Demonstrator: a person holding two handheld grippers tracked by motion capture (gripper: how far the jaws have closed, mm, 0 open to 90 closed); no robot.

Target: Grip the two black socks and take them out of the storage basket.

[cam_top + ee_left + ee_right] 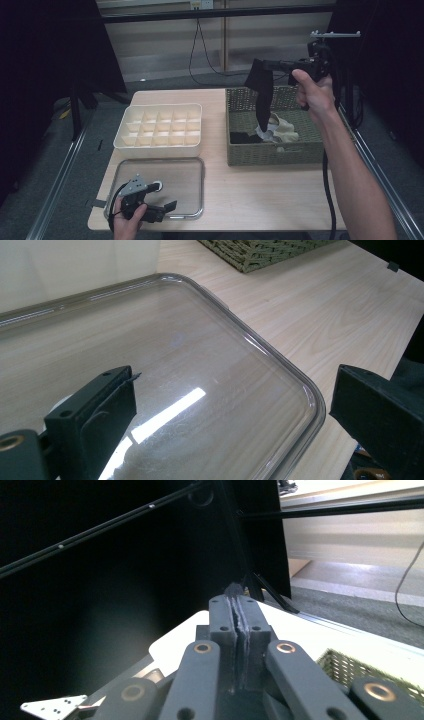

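Dark curtains flank a pale wooden table [240,200] whose items, read left to right, suggest sorting laundry into compartments. At left, the left gripper [161,209] rests with jaws spread on a clear lid [210,390], presumably taken off the cream divider box [159,127] just behind it to bare the cells. At right, the right gripper [257,64] pinches a black sock [262,95] above the wicker basket [272,152] holding further garments; no lettering is legible.
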